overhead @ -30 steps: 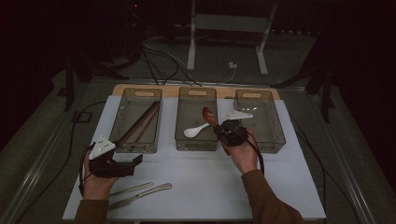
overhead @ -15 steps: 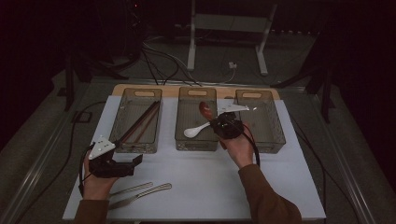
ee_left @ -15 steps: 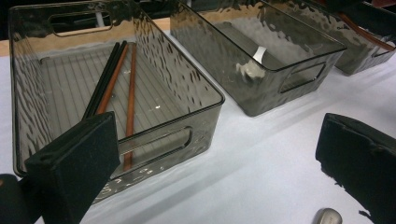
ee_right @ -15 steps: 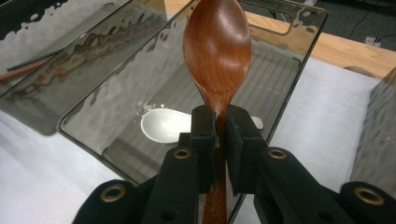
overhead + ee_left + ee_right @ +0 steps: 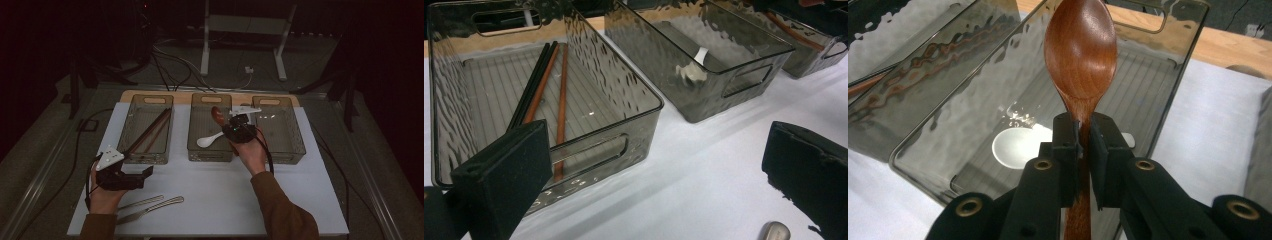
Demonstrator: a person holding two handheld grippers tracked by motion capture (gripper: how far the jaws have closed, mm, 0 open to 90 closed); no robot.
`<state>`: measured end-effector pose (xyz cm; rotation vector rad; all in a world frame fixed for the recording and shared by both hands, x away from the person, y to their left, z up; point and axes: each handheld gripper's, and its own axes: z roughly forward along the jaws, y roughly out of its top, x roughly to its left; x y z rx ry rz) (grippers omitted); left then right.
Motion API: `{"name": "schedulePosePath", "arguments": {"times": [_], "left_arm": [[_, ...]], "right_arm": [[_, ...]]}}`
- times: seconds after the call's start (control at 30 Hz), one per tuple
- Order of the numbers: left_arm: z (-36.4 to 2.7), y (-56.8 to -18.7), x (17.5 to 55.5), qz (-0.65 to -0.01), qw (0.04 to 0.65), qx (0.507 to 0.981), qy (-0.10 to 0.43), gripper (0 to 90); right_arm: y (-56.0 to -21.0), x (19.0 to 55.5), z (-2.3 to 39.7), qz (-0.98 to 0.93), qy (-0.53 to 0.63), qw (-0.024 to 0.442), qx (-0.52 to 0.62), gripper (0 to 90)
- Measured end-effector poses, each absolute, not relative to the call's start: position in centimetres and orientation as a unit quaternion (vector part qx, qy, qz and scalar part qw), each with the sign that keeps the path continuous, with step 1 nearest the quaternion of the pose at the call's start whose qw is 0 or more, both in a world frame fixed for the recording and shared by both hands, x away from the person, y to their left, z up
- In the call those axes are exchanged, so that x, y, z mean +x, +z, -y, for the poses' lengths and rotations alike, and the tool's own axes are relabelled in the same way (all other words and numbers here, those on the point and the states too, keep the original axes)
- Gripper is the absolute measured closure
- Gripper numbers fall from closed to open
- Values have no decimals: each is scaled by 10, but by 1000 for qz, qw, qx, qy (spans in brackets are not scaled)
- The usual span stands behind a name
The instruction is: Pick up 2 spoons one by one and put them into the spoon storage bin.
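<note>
Gripping glossy reddish-brown wooden spoon by neck (bowl up): right tool; left tool wide apart, empty.

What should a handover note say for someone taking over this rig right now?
Right gripper: shut on the wooden spoon, held over the middle bin.
Left gripper: open, nothing between its fingers, near the left bin.
Done: chopsticks in the left bin, white spoon in the middle bin.
Left: likely drop the wooden spoon in, then sort the two metal utensils on the table.
</note>
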<state>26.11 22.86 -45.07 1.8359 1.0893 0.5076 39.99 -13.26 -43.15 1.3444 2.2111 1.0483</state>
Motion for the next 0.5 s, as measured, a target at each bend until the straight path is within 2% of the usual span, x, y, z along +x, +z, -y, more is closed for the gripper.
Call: {"name": "schedulePosePath", "arguments": {"times": [0.5], "left_arm": [[-229, -451, 261, -442, 458, 744, 204, 8]], "right_arm": [[-445, 420, 124, -771, 360, 157, 501, 824]]}}
